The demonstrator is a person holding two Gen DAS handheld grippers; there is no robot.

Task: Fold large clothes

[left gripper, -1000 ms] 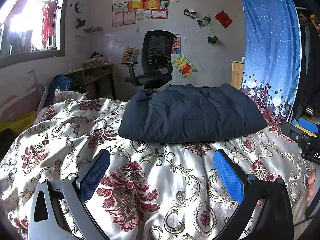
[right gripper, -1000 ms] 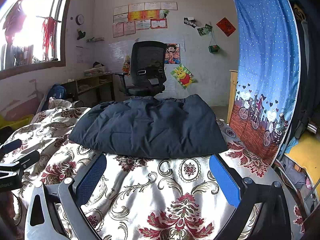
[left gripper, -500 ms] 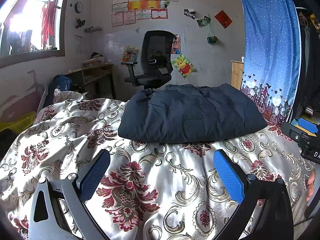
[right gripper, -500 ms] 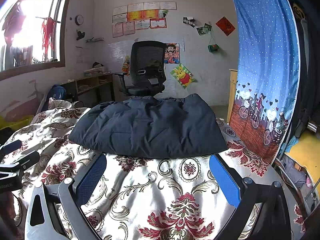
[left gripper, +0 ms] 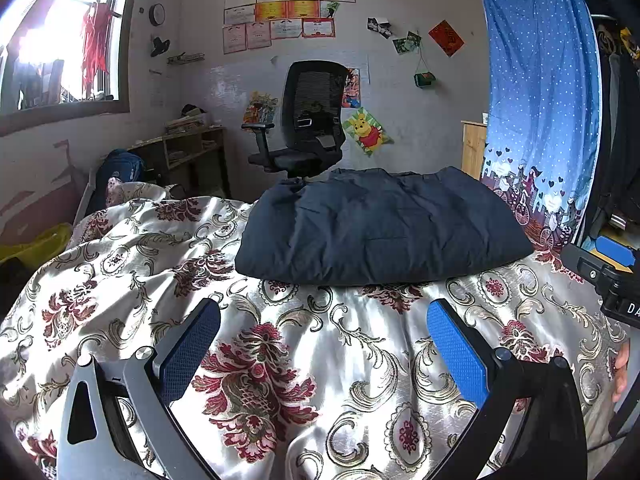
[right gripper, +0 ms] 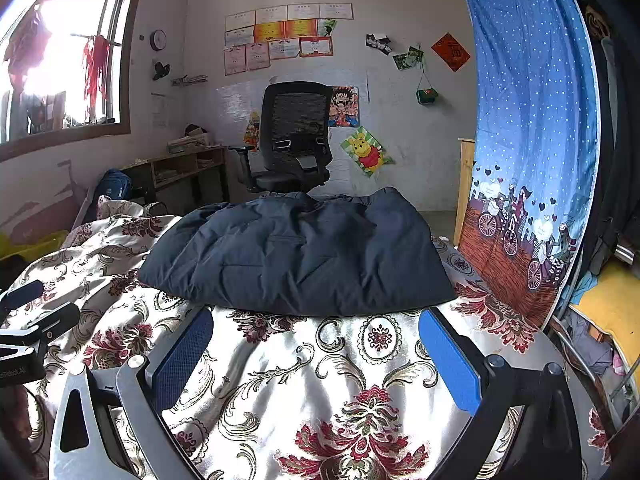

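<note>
A dark navy padded jacket (left gripper: 380, 228) lies folded into a thick bundle on the floral satin bedspread (left gripper: 280, 368); the right wrist view shows the jacket (right gripper: 300, 256) from its right side. My left gripper (left gripper: 324, 344) hovers over the bedspread short of the jacket's near edge, open, nothing between its blue pads (left gripper: 456, 352). My right gripper (right gripper: 316, 348) is open too, just short of the jacket's front edge. Each gripper's body shows at the edge of the other's view.
A black office chair (left gripper: 304, 120) stands beyond the bed by the wall. A blue dotted curtain (right gripper: 528, 140) hangs close along the bed's right side. Shelves and a blue backpack (left gripper: 120, 168) are at the left, under the window.
</note>
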